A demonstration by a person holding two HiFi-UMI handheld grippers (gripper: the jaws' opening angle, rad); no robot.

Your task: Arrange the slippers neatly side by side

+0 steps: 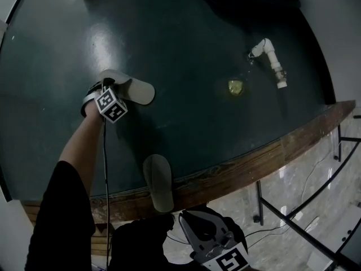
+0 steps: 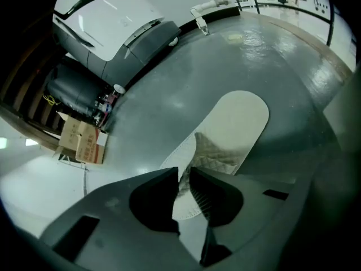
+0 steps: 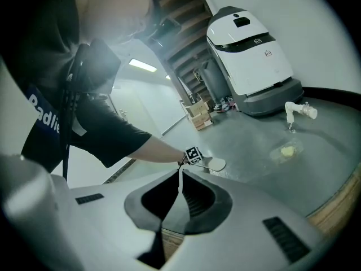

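- the dark green floor [image 1: 186, 49] fills most of the head view, bounded on its near side by a curved wooden rim [image 1: 237, 171].
- a white and grey cleaning machine [image 2: 113, 27] stands at the floor's far edge, with a cardboard box [image 2: 82, 143] near it.
- the left gripper [image 2: 184, 176] points down onto the far slipper [image 1: 138, 90]. its jaws stand only a little apart and pinch the quilted strap [image 2: 217, 151] between their tips (the pale sole lies flat on the floor).
- the right gripper [image 3: 180, 176] sits low, outside the rim. its jaws are drawn almost together, leaving a thin slit, with nothing gripped.
- the near slipper [image 1: 158, 179] lies flat with one end over the wooden rim, well apart from the far slipper and roughly square to it.
- a white pipe piece [image 1: 271, 58] lies towards the floor's right side.
- a small yellow lump [image 1: 236, 87] lies near the pipe.
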